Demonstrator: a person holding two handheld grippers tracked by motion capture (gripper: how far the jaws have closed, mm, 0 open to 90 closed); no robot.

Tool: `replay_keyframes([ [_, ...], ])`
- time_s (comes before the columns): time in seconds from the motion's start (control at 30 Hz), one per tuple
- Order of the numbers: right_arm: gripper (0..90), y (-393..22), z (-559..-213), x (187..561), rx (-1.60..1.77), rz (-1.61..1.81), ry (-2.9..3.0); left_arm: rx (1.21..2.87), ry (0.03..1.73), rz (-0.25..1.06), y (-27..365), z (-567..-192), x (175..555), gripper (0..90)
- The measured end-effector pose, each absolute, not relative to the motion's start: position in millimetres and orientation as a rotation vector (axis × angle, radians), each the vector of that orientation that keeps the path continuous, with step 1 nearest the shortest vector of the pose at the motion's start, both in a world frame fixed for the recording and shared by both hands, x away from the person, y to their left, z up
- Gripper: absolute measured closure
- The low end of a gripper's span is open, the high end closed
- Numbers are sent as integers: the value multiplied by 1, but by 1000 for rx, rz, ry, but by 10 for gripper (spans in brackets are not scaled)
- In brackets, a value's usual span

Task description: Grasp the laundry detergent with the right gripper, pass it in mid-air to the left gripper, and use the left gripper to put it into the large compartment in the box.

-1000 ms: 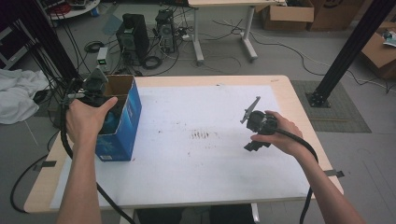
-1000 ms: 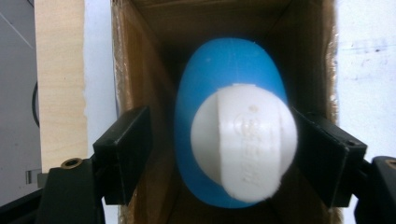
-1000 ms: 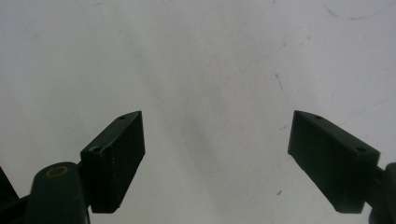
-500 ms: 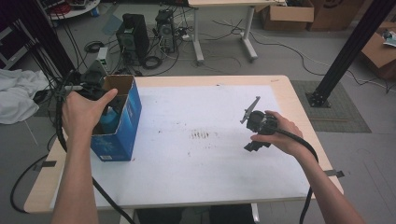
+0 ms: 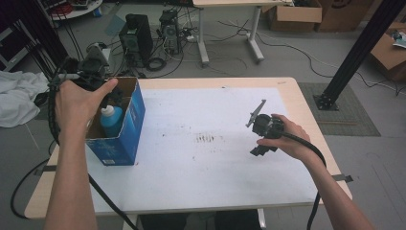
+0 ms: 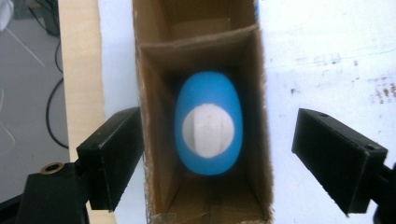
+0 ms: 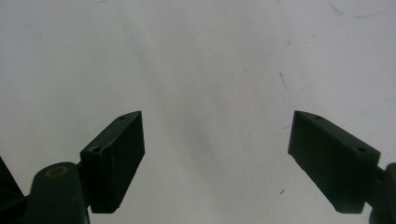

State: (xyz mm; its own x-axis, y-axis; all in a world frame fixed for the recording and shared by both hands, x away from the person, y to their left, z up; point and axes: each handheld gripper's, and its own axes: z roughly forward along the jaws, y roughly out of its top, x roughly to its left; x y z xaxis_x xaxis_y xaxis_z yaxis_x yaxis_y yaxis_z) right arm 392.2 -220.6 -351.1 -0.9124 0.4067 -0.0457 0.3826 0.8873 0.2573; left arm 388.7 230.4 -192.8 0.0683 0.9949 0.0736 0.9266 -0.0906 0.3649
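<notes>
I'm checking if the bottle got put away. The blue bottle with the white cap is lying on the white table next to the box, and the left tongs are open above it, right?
Not quite. The blue bottle stands inside the cardboard box, not on the table beside it. The left gripper view shows this, looking down past the open left tongs.

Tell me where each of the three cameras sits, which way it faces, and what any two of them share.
High view: above the person's side, facing forward and down on the table; both forearms, left gripper, right gripper.
Left gripper view: rides the left gripper, looking straight down into the blue box at the blue bottle; open jaws.
Right gripper view: rides the right gripper, facing bare white tabletop; open jaws.
Shared: high and left gripper views show box and bottle.
</notes>
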Motion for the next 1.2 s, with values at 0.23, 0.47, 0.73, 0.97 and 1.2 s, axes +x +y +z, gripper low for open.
replay_keyframes([
  [0.23,185,-220,-350,392,629,369,2956,2166,1887,458,217,-172,388,174],
  [0.47,185,-221,-350,391,623,363,2958,2201,1816,445,199,-159,389,174],
  [0.73,186,-222,-350,390,634,354,2957,2225,1751,399,173,-164,393,172],
  [0.97,186,-224,-351,389,637,346,2959,2293,1707,357,152,-175,400,172],
  [1.2,186,-226,-351,389,654,335,2957,2347,1635,297,133,-192,405,172],
])
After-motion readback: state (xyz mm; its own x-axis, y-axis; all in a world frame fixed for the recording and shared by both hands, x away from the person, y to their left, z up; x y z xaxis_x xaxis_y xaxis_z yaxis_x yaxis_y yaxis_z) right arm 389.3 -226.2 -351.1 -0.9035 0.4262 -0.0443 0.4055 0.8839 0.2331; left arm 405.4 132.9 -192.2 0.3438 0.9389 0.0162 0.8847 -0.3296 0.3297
